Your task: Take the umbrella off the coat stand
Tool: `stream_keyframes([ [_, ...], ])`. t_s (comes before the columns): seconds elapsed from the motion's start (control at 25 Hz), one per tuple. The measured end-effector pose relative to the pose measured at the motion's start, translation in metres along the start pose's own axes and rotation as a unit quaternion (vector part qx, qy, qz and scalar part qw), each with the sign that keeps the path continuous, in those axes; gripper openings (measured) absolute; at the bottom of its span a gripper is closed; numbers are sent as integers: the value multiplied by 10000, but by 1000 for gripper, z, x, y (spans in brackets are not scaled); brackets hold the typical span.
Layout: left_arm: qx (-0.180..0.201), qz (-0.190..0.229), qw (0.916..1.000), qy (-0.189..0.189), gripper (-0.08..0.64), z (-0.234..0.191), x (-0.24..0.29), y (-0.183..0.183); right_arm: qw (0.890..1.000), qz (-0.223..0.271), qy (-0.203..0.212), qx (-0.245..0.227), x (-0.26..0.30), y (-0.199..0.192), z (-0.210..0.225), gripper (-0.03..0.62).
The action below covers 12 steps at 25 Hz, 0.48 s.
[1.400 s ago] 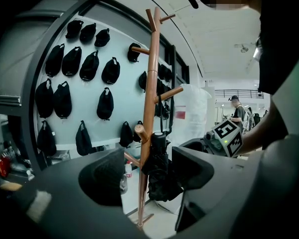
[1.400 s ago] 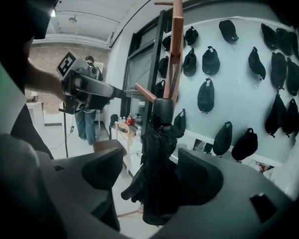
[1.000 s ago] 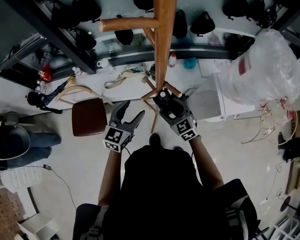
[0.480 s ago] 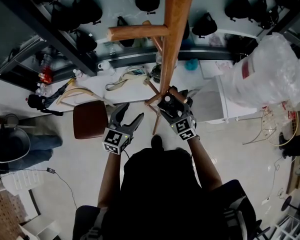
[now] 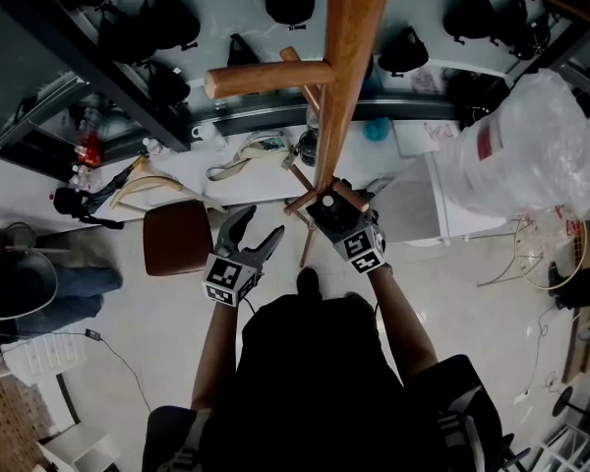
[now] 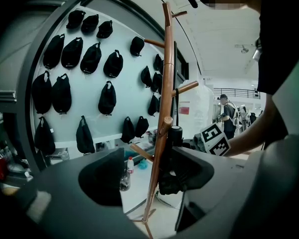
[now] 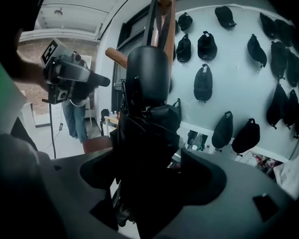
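Right gripper view: nearest to you, your right gripper (image 7: 149, 171) is clamping both dark jaws on the folded black umbrella (image 7: 144, 133), whose bunched fabric is filling the gap between them. The umbrella's rounded handle (image 7: 147, 73) is standing up above the jaws. Just behind it the wooden coat stand (image 7: 165, 14) is rising out of the top of the picture, with one peg (image 7: 115, 57) jutting left close beside the handle. Farther off, your left gripper (image 7: 65, 76) is hovering with its jaws spread and nothing between them. Beyond it, black caps (image 7: 205, 46) are hanging on a pale wall.

Be careful here. You are gripping soft fabric, not the shaft, so a sharp pull may be letting the umbrella slide through the jaws. No view is showing whether a strap is looping over the peg. If one is, pulling outward and not upward could be dragging the light stand over, and your left gripper is not steadying it.

In the left gripper view, the umbrella is sitting just to the right of the stand's pole, touching it or nearly so. It is well apart from the left jaws and wholly within the right ones.
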<state>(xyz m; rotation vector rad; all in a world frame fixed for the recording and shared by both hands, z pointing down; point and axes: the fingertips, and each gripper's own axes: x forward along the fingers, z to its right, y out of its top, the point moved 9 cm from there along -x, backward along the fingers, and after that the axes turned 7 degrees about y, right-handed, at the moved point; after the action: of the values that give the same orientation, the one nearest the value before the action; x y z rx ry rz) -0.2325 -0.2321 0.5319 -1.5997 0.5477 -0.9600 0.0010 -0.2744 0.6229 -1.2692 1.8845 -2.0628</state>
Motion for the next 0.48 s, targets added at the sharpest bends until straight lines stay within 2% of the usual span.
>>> stream_keyframes([
  [0.28,-7,-47,9999,98,296,-4,-1,-7,9991,-67,119,-395,10,8,-5,320],
  [0.48,-11,-75,9999,139,296,-4,-2,-4,9994,-35,246,-260,10,6,-3,279],
])
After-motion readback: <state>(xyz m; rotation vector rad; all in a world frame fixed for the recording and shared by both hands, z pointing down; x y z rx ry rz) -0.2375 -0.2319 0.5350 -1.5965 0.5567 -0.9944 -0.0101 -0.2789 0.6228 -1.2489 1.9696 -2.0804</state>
